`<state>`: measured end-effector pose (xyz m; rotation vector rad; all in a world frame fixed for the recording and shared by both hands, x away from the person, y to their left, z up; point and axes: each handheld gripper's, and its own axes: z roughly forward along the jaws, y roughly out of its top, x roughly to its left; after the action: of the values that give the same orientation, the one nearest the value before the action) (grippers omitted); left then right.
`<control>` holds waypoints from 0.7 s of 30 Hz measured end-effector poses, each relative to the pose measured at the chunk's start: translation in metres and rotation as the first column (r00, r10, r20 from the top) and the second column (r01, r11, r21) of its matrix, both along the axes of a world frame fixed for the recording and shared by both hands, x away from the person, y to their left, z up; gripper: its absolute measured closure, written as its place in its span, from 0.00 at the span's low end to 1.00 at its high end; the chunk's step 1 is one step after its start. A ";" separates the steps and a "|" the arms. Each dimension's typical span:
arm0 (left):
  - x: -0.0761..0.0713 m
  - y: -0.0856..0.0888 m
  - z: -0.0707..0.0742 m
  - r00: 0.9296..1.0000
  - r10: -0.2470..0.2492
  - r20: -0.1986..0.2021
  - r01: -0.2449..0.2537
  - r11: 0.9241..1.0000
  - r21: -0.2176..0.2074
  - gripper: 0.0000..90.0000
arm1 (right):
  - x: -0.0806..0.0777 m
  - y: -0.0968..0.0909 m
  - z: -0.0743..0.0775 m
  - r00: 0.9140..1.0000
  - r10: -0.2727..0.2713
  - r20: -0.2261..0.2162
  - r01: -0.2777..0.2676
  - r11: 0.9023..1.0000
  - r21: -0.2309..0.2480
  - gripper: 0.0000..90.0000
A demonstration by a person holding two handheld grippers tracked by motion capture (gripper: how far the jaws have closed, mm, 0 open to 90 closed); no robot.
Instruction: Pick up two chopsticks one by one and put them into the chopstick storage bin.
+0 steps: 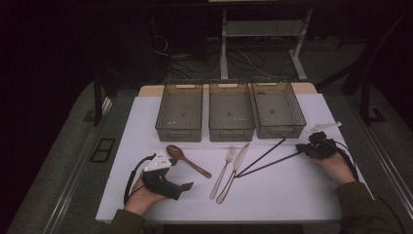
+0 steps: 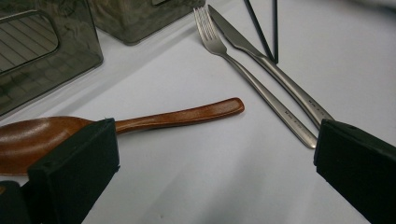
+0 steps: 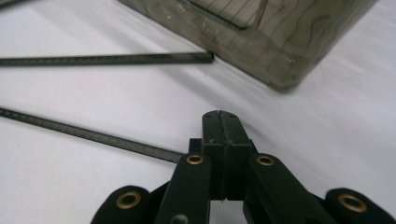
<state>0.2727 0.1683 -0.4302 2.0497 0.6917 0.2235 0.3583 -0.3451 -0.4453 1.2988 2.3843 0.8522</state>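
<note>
The high view shows the whole layout. The white bench [image 1: 292, 195] carries three smoky clear bins [image 1: 231, 111] in a row along its far side. Near of them, from left to right, lie a brown wooden spoon [image 1: 187, 160], a steel fork [image 1: 223, 173], a steel knife [image 1: 234, 171] and two black chopsticks [image 1: 268, 158]. The chopsticks meet near the knife handle and fan out toward the far right.

In this view the left gripper [image 1: 187, 186] lies low at the near left of the bench, held in the person's left hand [image 1: 143, 197], with its fingers pointing right toward the fork. The right gripper [image 1: 301, 147] rests at the right edge of the bench in the right hand [image 1: 336, 168], pointing left at the far ends of the chopsticks.

The left gripper view adds detail: the fingers [image 2: 74, 172] are spread wide, with nothing between them. The spoon [image 2: 154, 119] lies just beyond the one finger; the fork [image 2: 252, 77] and knife [image 2: 275, 79] lie side by side farther off.

The right gripper view shows the fingers [image 3: 223, 126] pressed together at the end of the nearer chopstick [image 3: 93, 135]; whether the stick is pinched cannot be told. The other chopstick [image 3: 107, 59] ends just beside a bin [image 3: 280, 42].
</note>
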 end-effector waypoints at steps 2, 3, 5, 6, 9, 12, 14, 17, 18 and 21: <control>0.000 0.000 0.000 1.000 -0.001 0.001 0.001 1.000 0.000 0.00 | -0.003 -0.002 0.000 1.000 0.000 -0.002 0.000 1.000 0.000 0.99; 0.000 0.000 0.000 1.000 -0.001 0.001 0.001 1.000 0.000 0.00 | -0.005 -0.003 0.000 1.000 -0.001 -0.003 0.001 1.000 -0.001 0.99; 0.000 0.000 0.000 1.000 -0.001 0.001 0.001 1.000 0.001 0.00 | -0.008 -0.005 0.000 1.000 0.000 -0.003 0.000 1.000 -0.002 0.99; 0.000 0.000 0.000 1.000 -0.002 0.001 0.002 1.000 0.001 0.00 | -0.009 -0.006 0.001 1.000 0.001 -0.007 -0.001 1.000 -0.003 0.99; 0.000 0.000 0.000 1.000 -0.002 0.001 0.002 1.000 0.001 0.00 | -0.014 -0.008 0.001 1.000 0.004 -0.009 -0.004 1.000 -0.004 0.99; 0.000 0.000 0.000 1.000 -0.003 0.001 0.003 1.000 0.002 0.00 | -0.019 -0.011 0.001 1.000 0.008 -0.010 -0.008 1.000 -0.005 0.99; 0.000 -0.001 0.000 1.000 -0.005 0.001 0.005 1.000 0.004 0.00 | -0.023 -0.012 0.001 1.000 0.012 -0.012 -0.012 1.000 -0.004 0.99; 0.000 -0.001 0.000 1.000 -0.003 0.000 0.003 1.000 -0.001 0.00 | -0.028 -0.013 0.001 1.000 0.015 -0.015 -0.015 1.000 -0.003 0.99; 0.000 -0.002 0.000 1.000 -0.003 0.001 0.003 1.000 0.000 0.00 | -0.032 -0.014 0.001 1.000 0.015 -0.014 -0.015 1.000 -0.006 0.99; 0.000 -0.002 0.000 1.000 -0.003 -0.001 0.003 1.000 0.000 0.00 | -0.035 -0.016 0.002 1.000 0.019 -0.015 -0.019 1.000 -0.007 0.99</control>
<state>0.2728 0.1666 -0.4300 2.0513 0.6886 0.2209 0.3233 -0.3607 -0.4437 1.2863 2.4121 0.8417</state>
